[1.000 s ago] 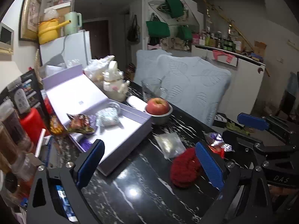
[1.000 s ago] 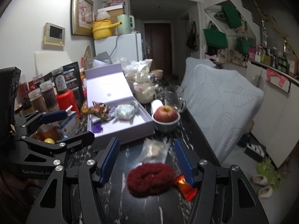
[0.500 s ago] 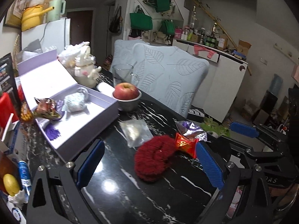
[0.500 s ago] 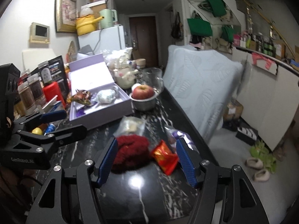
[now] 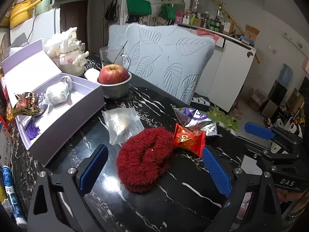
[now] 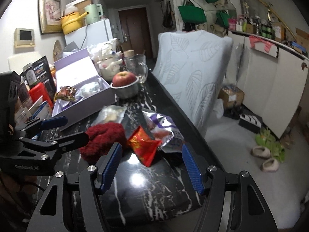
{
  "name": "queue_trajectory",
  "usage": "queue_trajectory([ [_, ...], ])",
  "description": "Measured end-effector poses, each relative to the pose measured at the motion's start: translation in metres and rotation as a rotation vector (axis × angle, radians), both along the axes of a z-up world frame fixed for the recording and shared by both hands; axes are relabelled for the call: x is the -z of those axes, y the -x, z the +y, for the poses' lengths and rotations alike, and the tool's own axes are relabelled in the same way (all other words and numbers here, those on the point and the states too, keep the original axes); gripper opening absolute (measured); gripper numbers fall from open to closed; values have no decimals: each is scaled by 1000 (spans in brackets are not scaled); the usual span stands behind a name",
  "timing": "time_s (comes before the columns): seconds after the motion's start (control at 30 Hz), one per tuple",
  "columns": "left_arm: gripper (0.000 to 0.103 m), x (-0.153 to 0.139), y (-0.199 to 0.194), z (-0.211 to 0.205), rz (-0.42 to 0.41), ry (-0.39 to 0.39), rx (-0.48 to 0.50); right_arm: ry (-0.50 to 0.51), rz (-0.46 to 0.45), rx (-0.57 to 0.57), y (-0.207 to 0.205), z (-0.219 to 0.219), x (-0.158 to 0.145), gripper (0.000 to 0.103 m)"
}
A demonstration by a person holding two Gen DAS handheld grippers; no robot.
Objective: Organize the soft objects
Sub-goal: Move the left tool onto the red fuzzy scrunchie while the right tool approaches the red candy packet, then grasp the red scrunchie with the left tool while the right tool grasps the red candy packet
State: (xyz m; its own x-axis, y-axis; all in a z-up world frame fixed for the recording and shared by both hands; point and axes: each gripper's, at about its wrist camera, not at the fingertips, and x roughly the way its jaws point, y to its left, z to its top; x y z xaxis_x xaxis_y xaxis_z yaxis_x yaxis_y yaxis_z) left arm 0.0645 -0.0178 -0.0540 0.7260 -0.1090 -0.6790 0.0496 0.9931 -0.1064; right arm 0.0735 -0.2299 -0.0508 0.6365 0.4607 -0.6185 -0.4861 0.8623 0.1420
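Red fuzzy scrunchie [image 5: 144, 159] at lower centre of the left view, on the black marble table [image 5: 173, 203].

We see its long axis run from lower left to upper right, its far end touching a red snack packet [image 5: 190, 140]. In the right view the left gripper [image 5: 154, 169] hides part of it. Both the left gripper and right gripper [image 6: 151, 169] stand spread, pinching nothing.

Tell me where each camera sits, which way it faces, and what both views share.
Left wrist: on the left gripper, angled down at the red fluffy scrunchie; its open blue pads and the right gripper show.
Right wrist: on the right gripper, facing the red snack packet; its open pads show, left gripper at left.
Shared: scrunchie, packet, apple, purple box.
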Motion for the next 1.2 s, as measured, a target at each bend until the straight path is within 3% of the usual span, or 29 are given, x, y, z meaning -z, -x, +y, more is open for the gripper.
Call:
queue_trajectory([
  [0.5,99,53,-49,-4,136,-69,-13,2,77,22,-30,-9,32,65],
  [0.67,99,67,-55,-1,187,-25,1,-12,100,16,-33,-10,37,65],
  [0.77,65,65,-51,-2,153,-49,-5,-12,108,17,-32,-11,39,65],
  [0.87,45,63,-46,-2,145,-57,10,-15,119,18,-30,-11,40,65],
  [1.2,43,54,-15,16,143,-29,3,-8,138,-30,-29,16,48,67],
])
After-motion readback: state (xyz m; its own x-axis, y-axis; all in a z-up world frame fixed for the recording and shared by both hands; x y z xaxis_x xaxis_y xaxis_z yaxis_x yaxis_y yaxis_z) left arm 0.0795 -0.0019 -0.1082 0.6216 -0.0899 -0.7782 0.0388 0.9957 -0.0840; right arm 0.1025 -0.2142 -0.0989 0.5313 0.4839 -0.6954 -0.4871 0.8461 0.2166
